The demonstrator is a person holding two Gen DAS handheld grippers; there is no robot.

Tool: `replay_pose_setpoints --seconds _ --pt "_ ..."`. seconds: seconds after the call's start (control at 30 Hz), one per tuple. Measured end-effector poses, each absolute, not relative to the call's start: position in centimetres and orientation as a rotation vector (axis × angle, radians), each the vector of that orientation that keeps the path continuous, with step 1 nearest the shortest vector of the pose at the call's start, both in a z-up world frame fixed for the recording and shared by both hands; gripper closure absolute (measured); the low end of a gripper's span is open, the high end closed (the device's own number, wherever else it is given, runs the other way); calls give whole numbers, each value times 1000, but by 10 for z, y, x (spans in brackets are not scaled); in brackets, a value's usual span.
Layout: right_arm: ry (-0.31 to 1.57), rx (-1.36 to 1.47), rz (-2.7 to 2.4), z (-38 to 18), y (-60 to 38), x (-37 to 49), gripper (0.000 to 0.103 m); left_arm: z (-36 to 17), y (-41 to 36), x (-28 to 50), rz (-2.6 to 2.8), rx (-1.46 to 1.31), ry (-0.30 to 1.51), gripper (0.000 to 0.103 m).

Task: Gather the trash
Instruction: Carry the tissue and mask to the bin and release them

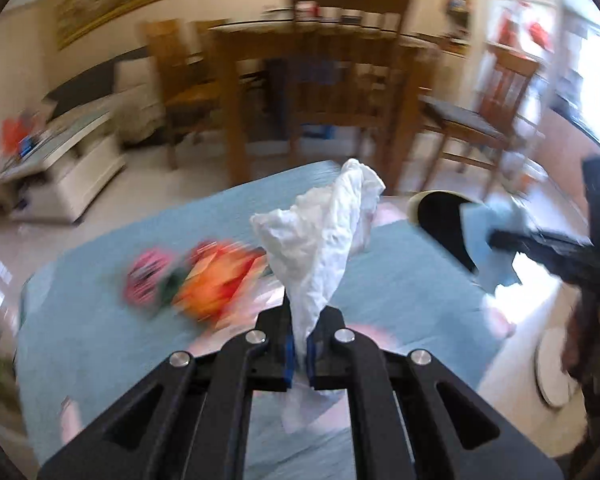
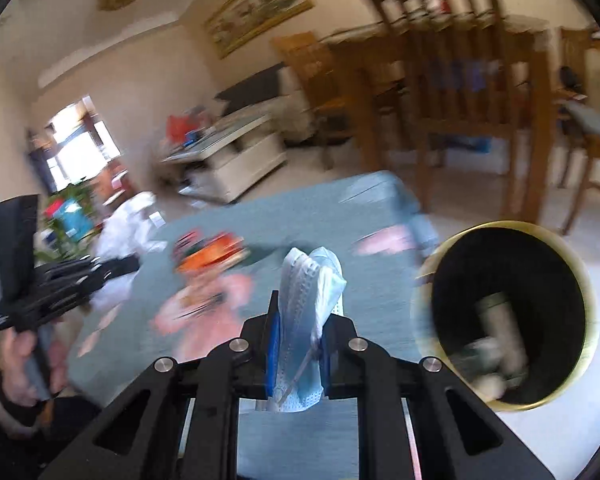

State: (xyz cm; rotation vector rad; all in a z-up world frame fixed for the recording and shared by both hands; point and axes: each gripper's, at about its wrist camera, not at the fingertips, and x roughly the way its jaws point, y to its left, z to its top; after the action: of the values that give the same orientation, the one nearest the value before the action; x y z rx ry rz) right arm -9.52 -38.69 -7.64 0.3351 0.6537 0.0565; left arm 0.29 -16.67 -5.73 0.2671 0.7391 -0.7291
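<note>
My left gripper [image 1: 300, 316] is shut on a crumpled white tissue [image 1: 324, 220], which stands up above the blue-green tablecloth [image 1: 100, 320]. My right gripper [image 2: 300, 316] is shut on a folded light-blue face mask [image 2: 312, 292]. In the left wrist view the right gripper [image 1: 496, 240] holds the face mask [image 1: 484, 240] in front of the black bin's [image 1: 440, 224] mouth. The bin [image 2: 508, 316] has a gold rim and stands to the right of the table; some trash lies inside. Blurred orange and pink wrappers [image 1: 204, 280] lie on the cloth.
Wooden chairs [image 1: 336, 80] and a dining table stand beyond the table. A white low cabinet [image 1: 68, 160] with clutter sits at the left. A hand [image 2: 24, 356] holds the left gripper's handle. Pale tiled floor surrounds the bin.
</note>
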Motion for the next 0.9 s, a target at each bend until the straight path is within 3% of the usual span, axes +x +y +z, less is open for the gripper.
replay_pose_setpoints --seconds 0.13,0.2,0.27,0.33,0.47,0.77,0.8,0.83,0.9 --pt "587 285 -121 -49 -451 -109 86 -61 -249 -15 -876 304 720 96" --pt "608 275 -183 -55 -479 -106 78 -69 -279 -18 -927 309 740 96" --pt "649 274 -225 -71 -497 -100 64 -79 -318 -21 -980 325 767 96" --pt "702 252 -290 -91 -513 -94 21 -94 -359 -18 -1023 343 796 96" --pt "773 291 -332 -122 -544 -96 20 -126 -421 -13 -1062 365 874 96" --pt "635 371 -384 -101 -584 -140 14 -153 -467 3 -1050 395 934 93" --pt "628 382 -384 -101 -586 -143 14 -154 -471 6 -1045 397 942 79" --pt "624 392 -382 -101 -586 -146 14 -155 -469 9 -1026 401 943 55" --pt "620 396 -382 -103 -589 -148 14 -156 -471 10 -1000 411 924 23"
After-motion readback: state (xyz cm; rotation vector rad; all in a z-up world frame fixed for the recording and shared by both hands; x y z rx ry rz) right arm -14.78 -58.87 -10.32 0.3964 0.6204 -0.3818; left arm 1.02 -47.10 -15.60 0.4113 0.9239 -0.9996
